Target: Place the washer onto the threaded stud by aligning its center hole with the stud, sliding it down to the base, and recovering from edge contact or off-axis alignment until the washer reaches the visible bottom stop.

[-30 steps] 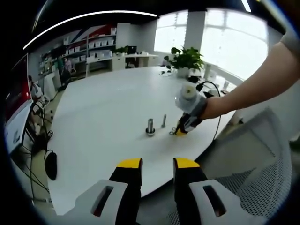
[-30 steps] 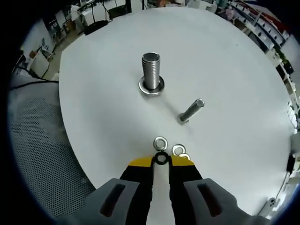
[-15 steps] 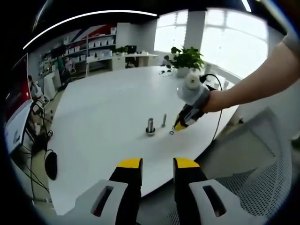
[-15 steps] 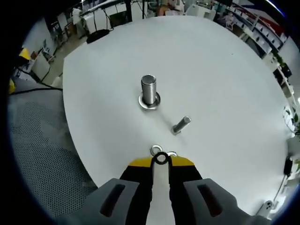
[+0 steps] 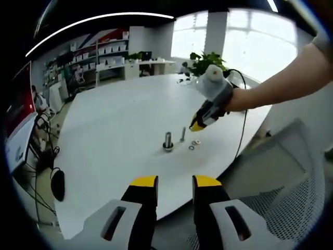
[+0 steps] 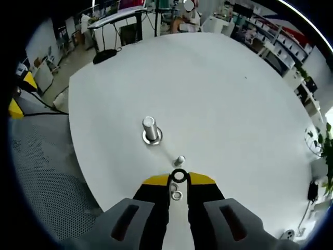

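Left gripper view: left gripper is being held idle off the table edge, jaws apart, nothing gripped; right gripper is being carried above the studs. Shelving and a plant are being seen beyond.

Right gripper view: a dark washer is being clamped edgewise at the right gripper's tips, hole exposed for alignment. Threaded stud is standing ahead-left, thinner stud just ahead; spare washers are lying below the jaws.

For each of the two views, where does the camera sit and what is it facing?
Left gripper view: off the table edge, low, facing across the white table; own tongs open, person's arm, right tongs raised.
Right gripper view: above, looking down; own tongs grip a black washer.
Shared: thick threaded stud, thin bolt.
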